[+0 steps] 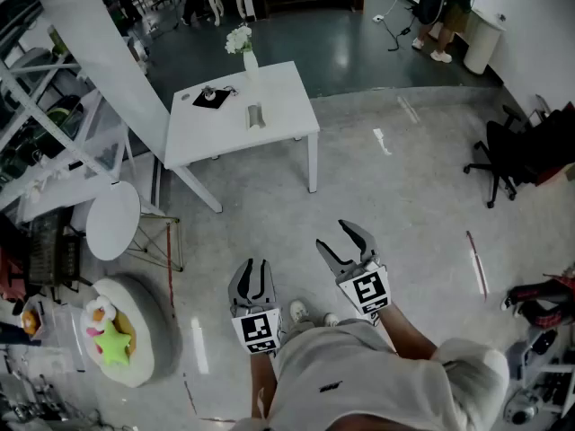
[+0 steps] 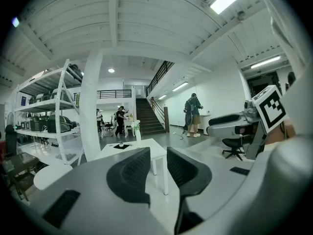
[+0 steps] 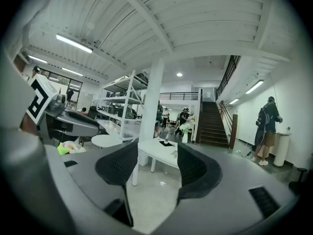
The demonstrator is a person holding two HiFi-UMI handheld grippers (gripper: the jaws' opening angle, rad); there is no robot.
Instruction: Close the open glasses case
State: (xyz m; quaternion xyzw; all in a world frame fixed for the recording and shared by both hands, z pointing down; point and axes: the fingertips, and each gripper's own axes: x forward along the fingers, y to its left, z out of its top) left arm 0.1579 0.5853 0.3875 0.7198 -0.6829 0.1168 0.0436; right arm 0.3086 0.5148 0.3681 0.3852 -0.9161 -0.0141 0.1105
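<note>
I stand on the grey floor, well apart from the white table (image 1: 278, 97), both grippers raised and empty. The left gripper (image 1: 252, 266) has its jaws only narrowly parted; the right gripper (image 1: 333, 235) has its jaws spread wide, with nothing between them.

The glasses case lies somewhere on that table, too small from here to pick out. It may be the dark flat item (image 1: 214, 97) toward the far edge, left of the middle, or the small grey item (image 1: 256, 115) near the middle.

The main risk, as I judge it, is reaching for the wrong one. A flower vase (image 1: 250, 61) at the far edge stands near both, and a careless swing could topple it. A one-sided push on the lid could also slide the case across the tabletop.
</note>
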